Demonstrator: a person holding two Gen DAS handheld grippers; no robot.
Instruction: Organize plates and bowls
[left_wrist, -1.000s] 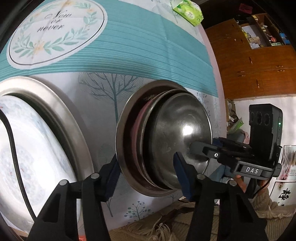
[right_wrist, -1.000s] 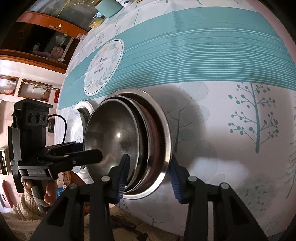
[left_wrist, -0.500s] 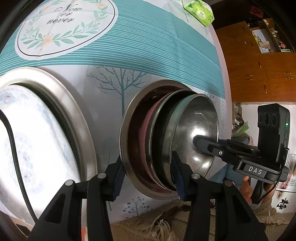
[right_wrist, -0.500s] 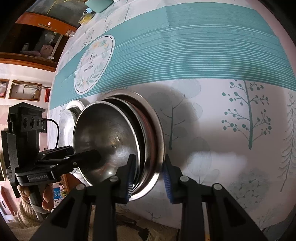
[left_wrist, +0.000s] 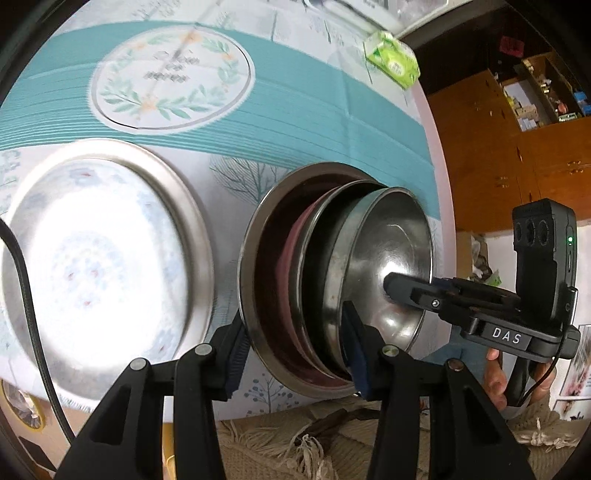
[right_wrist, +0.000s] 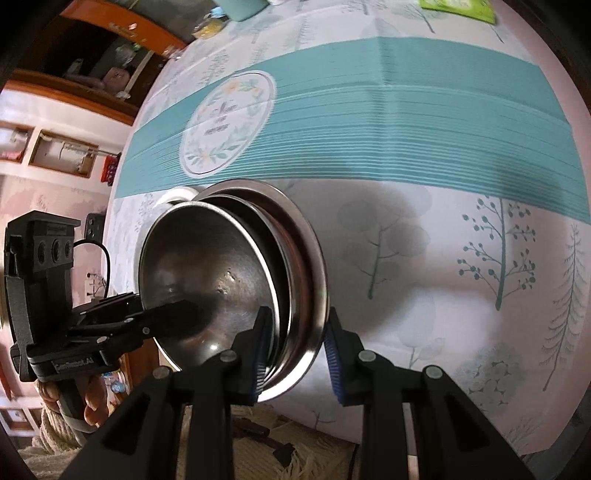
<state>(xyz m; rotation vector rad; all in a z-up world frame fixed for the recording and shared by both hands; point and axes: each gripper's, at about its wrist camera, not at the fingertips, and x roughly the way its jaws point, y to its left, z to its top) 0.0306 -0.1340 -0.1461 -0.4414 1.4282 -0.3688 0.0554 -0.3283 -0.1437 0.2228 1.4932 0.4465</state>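
A nested stack of steel bowls (left_wrist: 384, 254) with a pink one between them sits inside a wide steel dish (left_wrist: 258, 236). My left gripper (left_wrist: 293, 354) is shut on the near rim of the stack. My right gripper (right_wrist: 295, 350) is shut on the opposite rim; the stack (right_wrist: 207, 266) fills the left of the right wrist view. The stack appears lifted and tilted between the two grippers. A floral plate (left_wrist: 92, 266) lies on a large steel plate (left_wrist: 192, 206) to the left.
The table carries a teal and white cloth (right_wrist: 424, 122) with tree prints. A green tissue pack (left_wrist: 391, 59) lies at the far edge. Wooden cabinets (left_wrist: 517, 147) stand beyond the table. A fringed rug (left_wrist: 295, 443) lies below the near edge.
Both grippers have closed in on the stack's rims and raised it, and the views have swung to show more of the table's far side.
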